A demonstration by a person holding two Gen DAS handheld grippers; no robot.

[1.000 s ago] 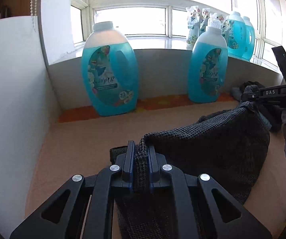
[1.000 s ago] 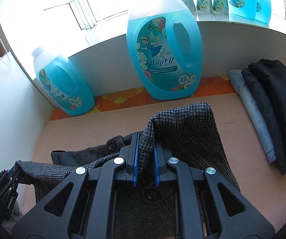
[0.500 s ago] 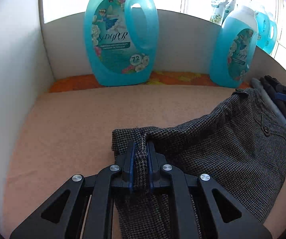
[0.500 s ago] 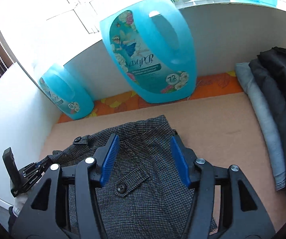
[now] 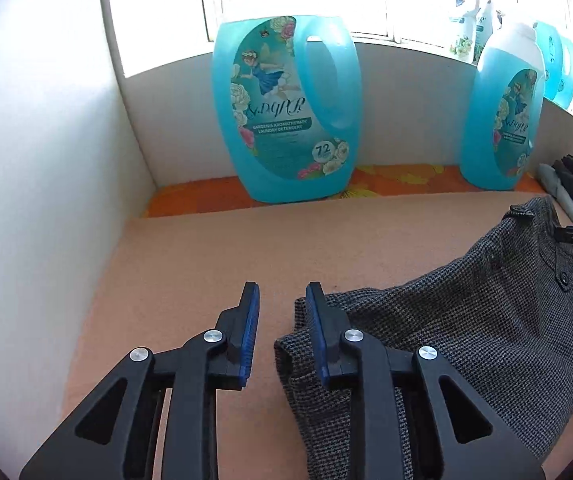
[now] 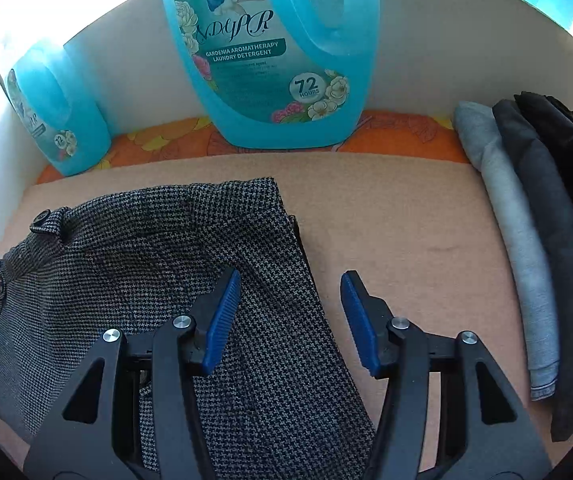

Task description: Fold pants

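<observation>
Lying on a peach mat, houndstooth pants with the lower part cut off by the frame. Two grippers: left gripper opening, jaws a little apart, nothing pinched, one pad just beside a cloth corner; right gripper spread wider, gripping nothing, cloth edge beneath the gap. Two large blue detergent bottles against the back wall, caps cropped or washed out. Three folded garments stacked at the right, far ends hidden.

Detergent bottle label: "LAUNDRY DETERGENT", "72 HOURS".
</observation>
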